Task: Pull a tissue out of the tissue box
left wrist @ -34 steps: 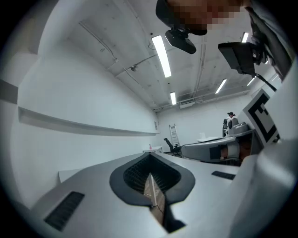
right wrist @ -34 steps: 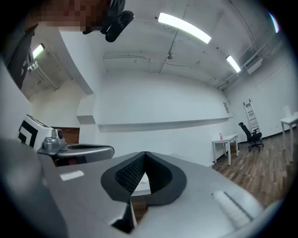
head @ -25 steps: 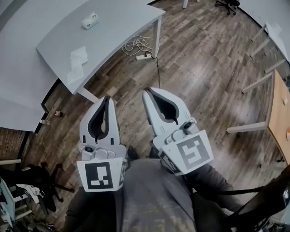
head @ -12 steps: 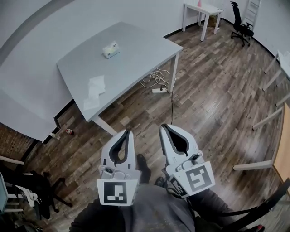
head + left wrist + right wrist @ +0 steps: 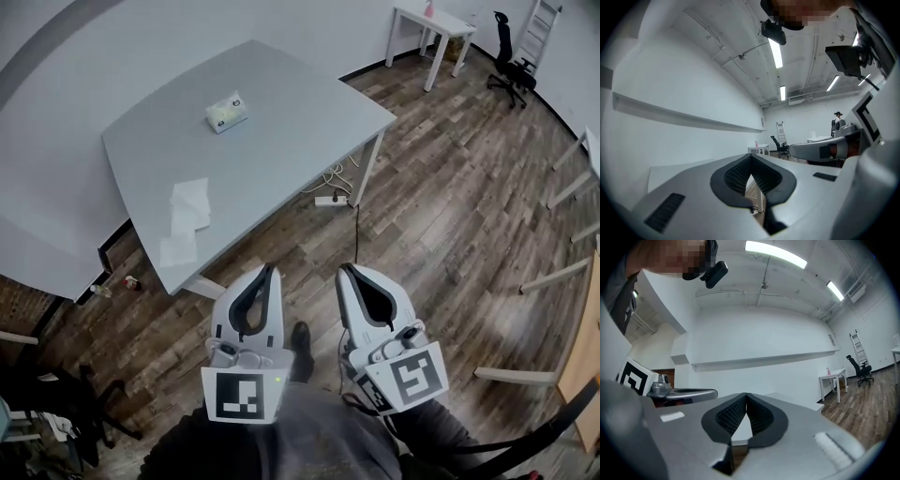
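Approach step. Box (image 5: 226, 112) sits on table (image 5: 309, 112), 11 o'clock from both grippers, well apart. Left gripper (image 5: 268, 270) and right gripper (image 5: 345, 270): jaws together, empty. Judgement: close in, open right, pinch top tissue; left steadies box; pull straight up.

From the head view, the tissue box (image 5: 226, 112) on the grey table (image 5: 300, 103) is too small for us to tell whether a tissue stands out of it. We cannot name the white sheets (image 5: 187, 211) near the table's near left edge, nor the small things on the floor (image 5: 129, 281) below that corner. The wooden table (image 5: 589, 375) at the right is cut off. The left gripper (image 5: 751, 155) and right gripper (image 5: 746, 393) fill their own views' lower halves, and we cannot find the box there.
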A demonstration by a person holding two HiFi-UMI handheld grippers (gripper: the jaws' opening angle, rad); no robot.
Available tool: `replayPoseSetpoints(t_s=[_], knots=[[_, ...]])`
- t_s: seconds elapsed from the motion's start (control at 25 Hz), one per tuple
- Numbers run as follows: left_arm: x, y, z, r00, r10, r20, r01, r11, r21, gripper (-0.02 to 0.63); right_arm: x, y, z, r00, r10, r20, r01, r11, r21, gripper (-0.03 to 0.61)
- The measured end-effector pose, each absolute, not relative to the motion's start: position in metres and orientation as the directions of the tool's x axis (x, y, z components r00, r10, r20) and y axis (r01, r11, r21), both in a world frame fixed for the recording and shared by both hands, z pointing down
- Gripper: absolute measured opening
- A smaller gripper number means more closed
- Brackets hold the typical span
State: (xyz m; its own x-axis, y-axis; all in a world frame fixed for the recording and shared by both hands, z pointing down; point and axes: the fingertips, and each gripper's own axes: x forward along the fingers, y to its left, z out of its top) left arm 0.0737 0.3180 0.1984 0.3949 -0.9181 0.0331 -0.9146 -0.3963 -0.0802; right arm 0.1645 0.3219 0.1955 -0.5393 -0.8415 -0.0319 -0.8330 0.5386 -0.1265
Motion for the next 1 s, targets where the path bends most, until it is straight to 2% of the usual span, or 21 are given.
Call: replayPoseSetpoints(t_s=[0.32, 0.6, 0.84, 1.0], knots=[[0.041, 0.199, 0.196, 0.393, -0.919, 0.025, -0.918, -0.393, -0.049, -0.002, 0.134, 0.200, 0.187, -0.551, -0.835, -0.007, -0.830, 0.548, -0.103, 0.002], [0.048, 0.137, 0.200, 0.384, -0.922, 0.042, -0.921, -0.386, -0.055, -0.002, 0.130, 0.126, 0.168, -0.584, -0.811, -0.034, -0.809, 0.585, -0.065, 0.002], [0.062, 0.051, 0.219, 0.319, -0.944, 0.083, -0.944, -0.324, -0.064, -0.002, 0.143, 0.027, 0.179, -0.638, -0.769, -0.041, -0.766, 0.639, -0.069, 0.002], [0.070, -0.018, 0.224, 0.222, -0.971, 0.087, -0.973, -0.226, -0.045, -0.002, 0.148, -0.045, 0.196, -0.712, -0.702, -0.022, -0.698, 0.711, -0.087, 0.002]])
